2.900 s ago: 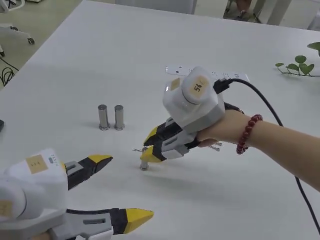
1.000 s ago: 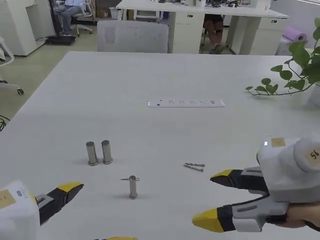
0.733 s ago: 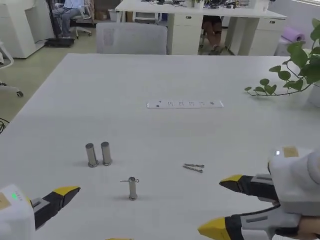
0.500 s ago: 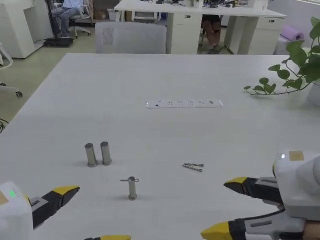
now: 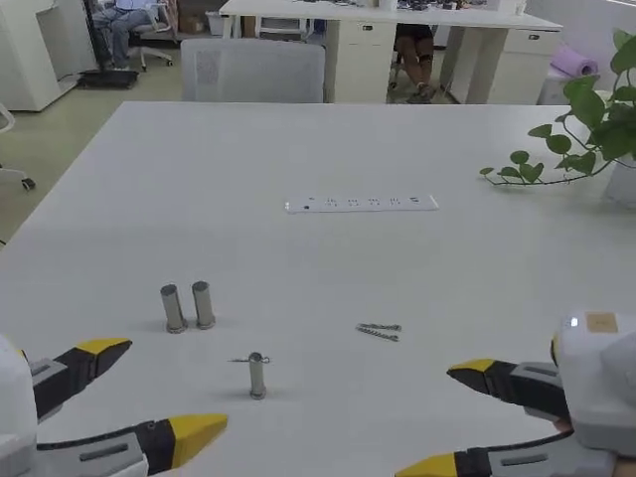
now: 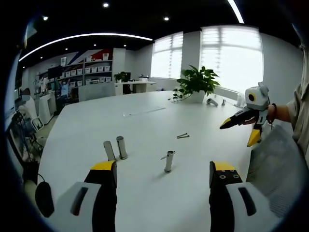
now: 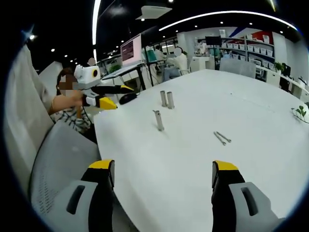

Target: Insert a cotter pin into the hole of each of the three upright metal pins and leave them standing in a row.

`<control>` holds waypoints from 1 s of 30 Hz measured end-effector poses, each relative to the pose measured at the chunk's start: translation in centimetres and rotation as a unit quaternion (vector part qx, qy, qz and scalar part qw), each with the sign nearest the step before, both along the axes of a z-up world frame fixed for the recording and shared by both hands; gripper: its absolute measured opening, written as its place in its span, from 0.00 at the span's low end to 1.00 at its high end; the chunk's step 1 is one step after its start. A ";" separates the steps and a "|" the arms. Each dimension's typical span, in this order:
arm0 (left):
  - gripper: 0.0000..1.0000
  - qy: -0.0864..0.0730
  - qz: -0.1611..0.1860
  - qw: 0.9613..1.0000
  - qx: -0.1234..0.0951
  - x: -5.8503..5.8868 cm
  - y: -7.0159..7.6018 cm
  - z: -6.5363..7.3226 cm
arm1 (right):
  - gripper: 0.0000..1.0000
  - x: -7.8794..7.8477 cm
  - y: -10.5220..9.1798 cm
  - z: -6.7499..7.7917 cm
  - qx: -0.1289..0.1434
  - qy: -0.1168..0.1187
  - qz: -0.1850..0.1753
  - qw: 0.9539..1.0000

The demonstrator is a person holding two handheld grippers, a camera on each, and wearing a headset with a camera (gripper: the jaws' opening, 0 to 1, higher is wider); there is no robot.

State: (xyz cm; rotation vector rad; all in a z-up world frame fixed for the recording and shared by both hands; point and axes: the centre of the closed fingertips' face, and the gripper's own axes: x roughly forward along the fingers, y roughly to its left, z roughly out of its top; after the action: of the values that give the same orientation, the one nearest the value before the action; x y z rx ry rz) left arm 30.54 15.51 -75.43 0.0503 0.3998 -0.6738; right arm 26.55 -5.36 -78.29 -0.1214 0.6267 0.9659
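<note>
Hovering at the near edge of the desk [image 5: 298, 139], left claw [image 5: 171, 386] and right claw [image 5: 427, 419] are both gaping wide, empty. Two bare pins [image 5: 203, 304] are standing toward the left edge, with spare cotter pins [image 5: 380, 331] lying nearer the right. I'm thinking: pinching one by its loop and keeping it level.

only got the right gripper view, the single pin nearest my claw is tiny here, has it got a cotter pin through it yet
Observer: Yes. In the head view a cotter pin sits through the top of the single pin and sticks out to one side.
Operator: and the pair behind it, anything in those
Observer: No. In the head view the left pin and the right pin of that pair stand upright close together, with nothing sticking out of either.
</note>
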 end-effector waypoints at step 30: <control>0.49 -0.012 0.085 0.996 0.021 9.3 3.5 -1.6 | 0.83 1.0 -1.6 0.1 -0.002 -0.001 -0.025 1.000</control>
State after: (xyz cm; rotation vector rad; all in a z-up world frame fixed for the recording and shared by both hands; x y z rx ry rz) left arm 39.89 19.05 -77.08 0.0627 0.3900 -0.4965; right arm 27.51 -7.00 -78.16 -0.1095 0.6267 0.9167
